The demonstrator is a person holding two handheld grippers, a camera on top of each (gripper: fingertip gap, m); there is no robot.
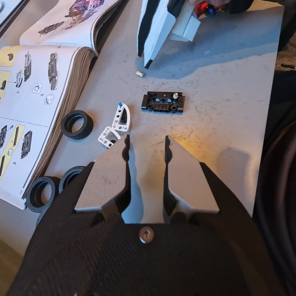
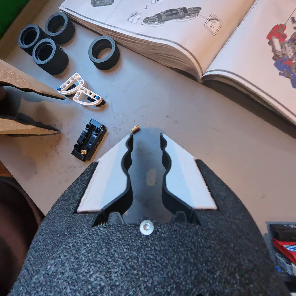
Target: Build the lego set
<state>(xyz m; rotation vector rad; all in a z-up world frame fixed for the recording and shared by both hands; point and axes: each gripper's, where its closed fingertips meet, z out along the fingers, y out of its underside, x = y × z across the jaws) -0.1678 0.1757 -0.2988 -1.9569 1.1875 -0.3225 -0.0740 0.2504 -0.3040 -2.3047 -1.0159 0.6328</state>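
Note:
A black lego assembly [image 1: 163, 102] with one tan pin standing in it lies flat on the grey table; it also shows in the right wrist view [image 2: 89, 140]. A loose tan pin [image 1: 140, 74] lies beyond it, and just past my right gripper's left fingertip [image 2: 135, 128]. Two white curved panels [image 1: 122, 118] [image 1: 108, 137] with blue pins lie left of the assembly. My left gripper [image 1: 146, 138] is open and empty, short of the assembly. My right gripper [image 2: 146, 134] is open and empty, and shows far off in the left wrist view [image 1: 145, 61].
An open instruction booklet [image 1: 40, 89] [image 2: 184, 32] lies along the table's side. Several black tyres [image 1: 77, 125] [image 2: 104, 52] sit beside it. A red and blue model part [image 1: 206, 8] is at the far edge; a box of parts [image 2: 283, 249] sits lower right. One gripper's finger ends stand about 12 cm off the other's.

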